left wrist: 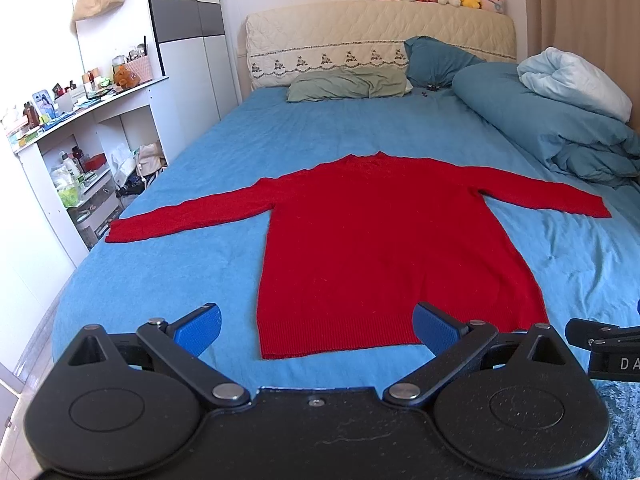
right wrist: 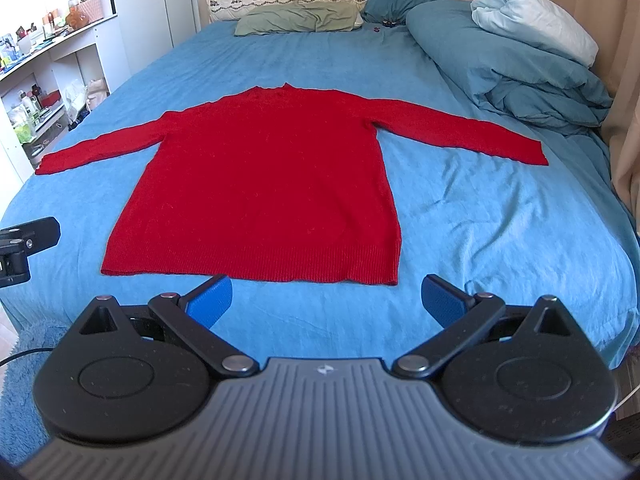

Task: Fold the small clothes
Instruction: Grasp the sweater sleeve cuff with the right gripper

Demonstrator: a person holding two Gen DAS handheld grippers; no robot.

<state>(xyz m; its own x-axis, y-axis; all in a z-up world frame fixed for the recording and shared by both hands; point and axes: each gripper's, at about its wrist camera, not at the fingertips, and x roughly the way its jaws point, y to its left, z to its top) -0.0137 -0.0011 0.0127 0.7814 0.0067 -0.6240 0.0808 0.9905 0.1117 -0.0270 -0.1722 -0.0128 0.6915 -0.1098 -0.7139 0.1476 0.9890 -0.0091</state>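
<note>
my left gripper [left wrist: 317,326] hangs at the bed's near edge, jaws spread wide, nothing between its blue textured pads [left wrist: 199,330]. the red sweater [left wrist: 372,248] lies flat mid-bed [left wrist: 168,276], hem toward me, sleeves out toward the left and right edges; i judge it spread this way so every fold line is reachable. fuzzy knit, ribbed hem, on a slightly wrinkled blue sheet. my right gripper [right wrist: 327,300] is likewise wide apart and empty, just short of the hem. no fold made yet.

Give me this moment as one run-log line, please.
stage: pre-fold | red sweater flat, sleeves spread, on bed | left gripper open | right gripper open
</note>
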